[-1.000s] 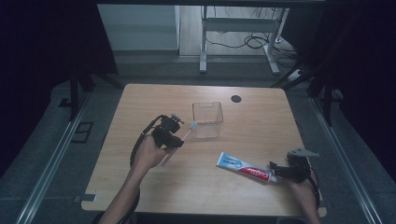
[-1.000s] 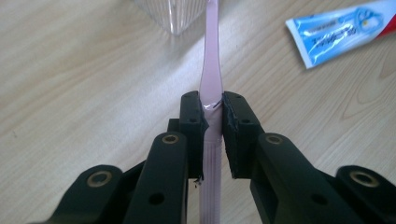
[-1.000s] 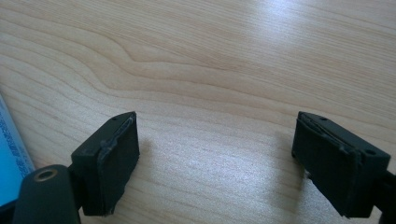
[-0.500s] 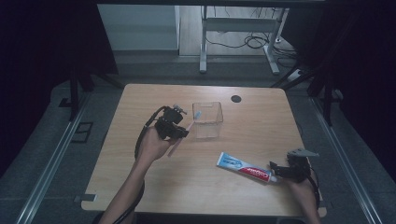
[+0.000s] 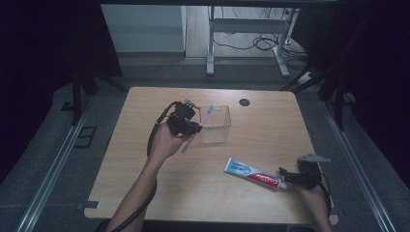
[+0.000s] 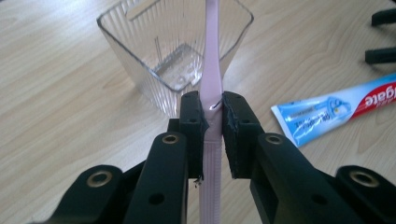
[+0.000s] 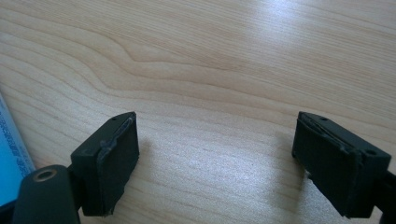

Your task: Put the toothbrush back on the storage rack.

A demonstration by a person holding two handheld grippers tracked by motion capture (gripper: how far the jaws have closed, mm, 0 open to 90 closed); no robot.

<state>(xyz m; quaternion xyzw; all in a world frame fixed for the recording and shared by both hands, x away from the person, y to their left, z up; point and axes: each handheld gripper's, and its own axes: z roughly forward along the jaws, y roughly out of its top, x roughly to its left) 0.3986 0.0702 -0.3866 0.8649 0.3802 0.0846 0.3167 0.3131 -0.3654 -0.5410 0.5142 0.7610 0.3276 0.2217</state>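
My left gripper (image 5: 191, 126) (image 6: 213, 116) is shut on a pale pink toothbrush (image 6: 211, 84) (image 5: 199, 126), gripping its handle. The brush points up over the rim of a clear ribbed plastic cup (image 5: 216, 124) (image 6: 173, 51) that stands mid-table, its head (image 5: 210, 109) above the cup's left edge. A blue, white and red toothpaste tube (image 5: 252, 173) (image 6: 336, 109) lies flat on the table at the front right. My right gripper (image 5: 286, 175) (image 7: 215, 158) rests low near the tube's cap end, open, with bare wood between its pads.
The wooden table (image 5: 145, 159) has a round black cable hole (image 5: 244, 102) near its far edge. Grey floor, metal rails and a desk frame with cables (image 5: 251, 43) lie beyond. The tube's blue edge (image 7: 11, 154) sits at the left of the right gripper view.
My left gripper has carried the toothbrush right and away, from beside the cup to over its rim, tipping the brush more upright. The right gripper has stayed put.
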